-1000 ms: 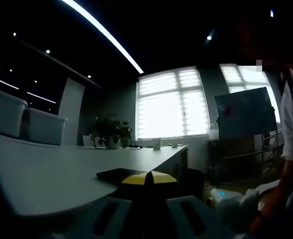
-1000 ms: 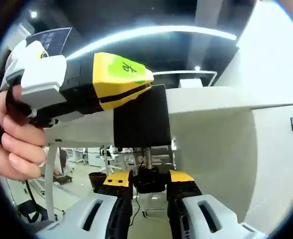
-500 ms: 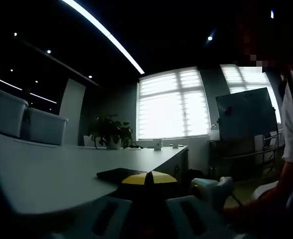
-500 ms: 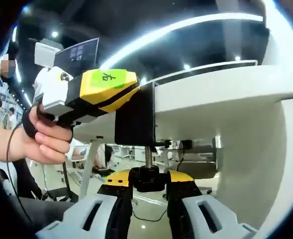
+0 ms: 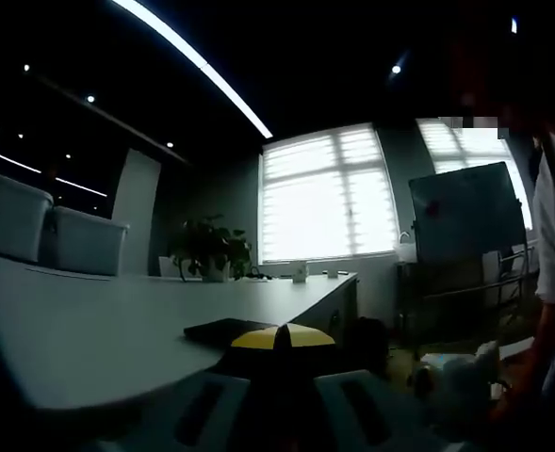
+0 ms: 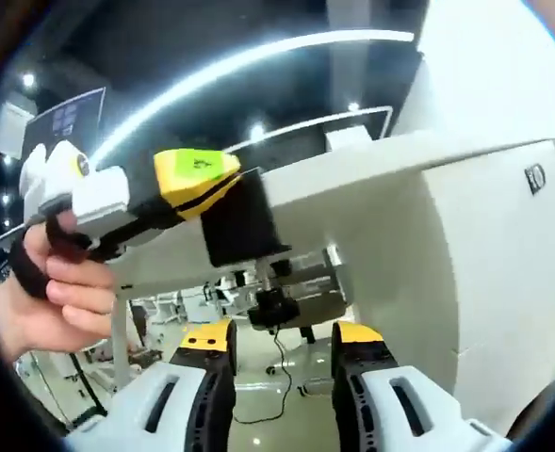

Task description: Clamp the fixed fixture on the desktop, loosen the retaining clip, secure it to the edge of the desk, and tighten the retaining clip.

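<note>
Two fisheye views, each riding on a hand-held gripper, show the same pale desk from different sides. In the right gripper view, the right gripper point(image 6: 282, 353) rises from the bottom with its yellow-tipped white jaws spread apart, holding nothing — a clear gap of floor shows between them. Just beyond the tips hangs the black clamp fixture point(image 6: 241, 229), a flat dark block seated on the edge of the white desktop point(image 6: 352, 193), with a threaded screw and a black round knob point(image 6: 275, 307) hanging below the desk edge. The knob sits a little past the open jaws, apart from both tips. From the left comes the left gripper point(image 6: 194, 181), white-bodied with yellow-and-black jaws and a green label, gripped by a person's bare hand point(image 6: 41, 301); its jaws are pressed against the upper part of the black fixture at the desk edge, clenched on it. In the left gripper view, which is dim, the left gripper point(image 5: 279, 339) shows its yellow tips drawn together at the bottom centre, at the near edge of the grey-white desk surface point(image 5: 89, 320). A flat black slab point(image 5: 228, 329) lies on the desk just beyond the tips. Farther back stand a green potted plant point(image 5: 209, 250), bright shuttered windows point(image 5: 326, 193) and a dark board on a stand point(image 5: 465, 212). A white sleeve point(image 5: 552, 226) shows at the right edge.
</note>
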